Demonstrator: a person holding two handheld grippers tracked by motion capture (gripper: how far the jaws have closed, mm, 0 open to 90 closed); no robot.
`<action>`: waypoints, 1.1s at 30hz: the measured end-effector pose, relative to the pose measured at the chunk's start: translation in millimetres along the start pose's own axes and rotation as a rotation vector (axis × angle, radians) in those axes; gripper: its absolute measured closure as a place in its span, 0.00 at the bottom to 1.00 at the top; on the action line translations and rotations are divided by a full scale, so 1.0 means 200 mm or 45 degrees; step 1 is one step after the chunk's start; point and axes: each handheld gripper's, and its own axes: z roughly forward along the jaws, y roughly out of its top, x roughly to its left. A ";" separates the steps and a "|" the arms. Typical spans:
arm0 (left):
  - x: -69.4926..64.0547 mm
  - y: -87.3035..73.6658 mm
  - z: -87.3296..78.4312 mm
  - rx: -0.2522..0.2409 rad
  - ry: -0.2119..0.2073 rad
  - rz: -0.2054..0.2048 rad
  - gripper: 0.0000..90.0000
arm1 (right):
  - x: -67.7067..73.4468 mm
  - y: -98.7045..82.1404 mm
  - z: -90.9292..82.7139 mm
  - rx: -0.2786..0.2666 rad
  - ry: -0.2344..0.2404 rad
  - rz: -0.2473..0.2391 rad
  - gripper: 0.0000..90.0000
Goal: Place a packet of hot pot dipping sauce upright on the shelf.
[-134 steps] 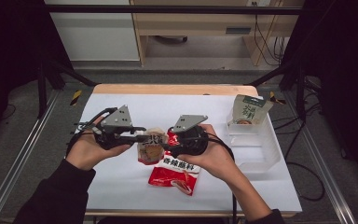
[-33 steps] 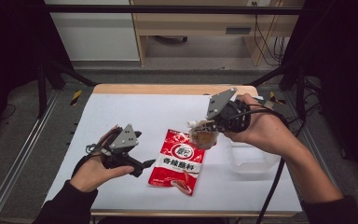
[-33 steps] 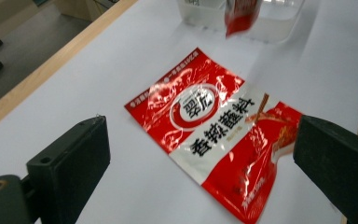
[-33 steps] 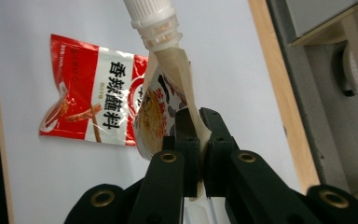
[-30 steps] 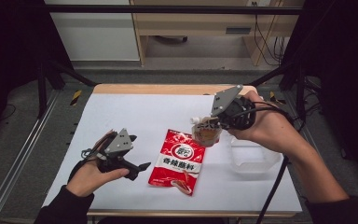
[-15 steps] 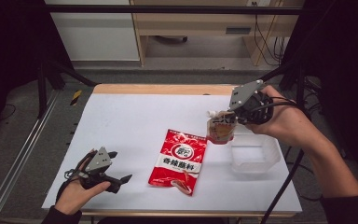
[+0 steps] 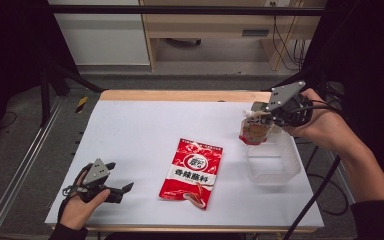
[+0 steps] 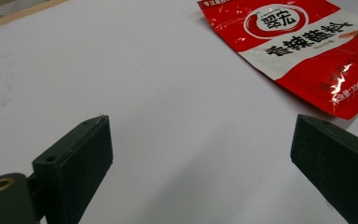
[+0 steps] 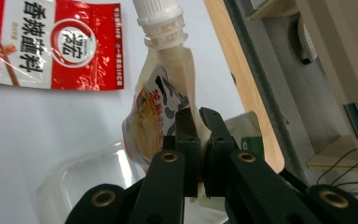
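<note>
Two packets are in play on the white table [image 7: 145, 125], and only one of them is on its way into the clear plastic tub [image 7: 272, 162] at the table's right side. The right gripper [image 7: 260, 111] pinches a spouted sauce pouch [image 7: 254, 130] by its edge; in the right gripper view the black jaws are pressed together on the pouch's side seam [image 9: 193, 135], with the white cap pointing away. The pouch hangs over the tub's far-left rim, apparently not yet inside it, though the angle from above makes the exact overlap hard to judge. So the carry looks nearly finished, and lowering and letting go are what remain for this item. The red seasoning packet [image 7: 192, 172] lies flat at the middle of the table, untouched. The left gripper [image 7: 122, 190] rests low near the table's front-left corner, its jaws spread wide with nothing between them, well apart from the red packet, which probably goes in next.
</note>
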 end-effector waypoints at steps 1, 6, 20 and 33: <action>0.00 0.00 0.00 0.005 -0.002 -0.001 0.06 | 0.00 -0.02 0.00 0.000 -0.004 0.010 0.97; 0.02 -0.01 -0.01 -0.011 0.030 -0.007 0.06 | -0.02 -0.10 0.03 -0.006 -0.021 0.059 0.97; 0.07 -0.03 -0.04 -0.053 0.068 -0.113 0.06 | -0.10 -0.26 0.14 -0.027 -0.019 0.121 0.97; 0.08 -0.04 -0.04 -0.036 0.073 -0.111 0.06 | -0.13 -0.30 0.17 -0.050 -0.011 0.126 0.97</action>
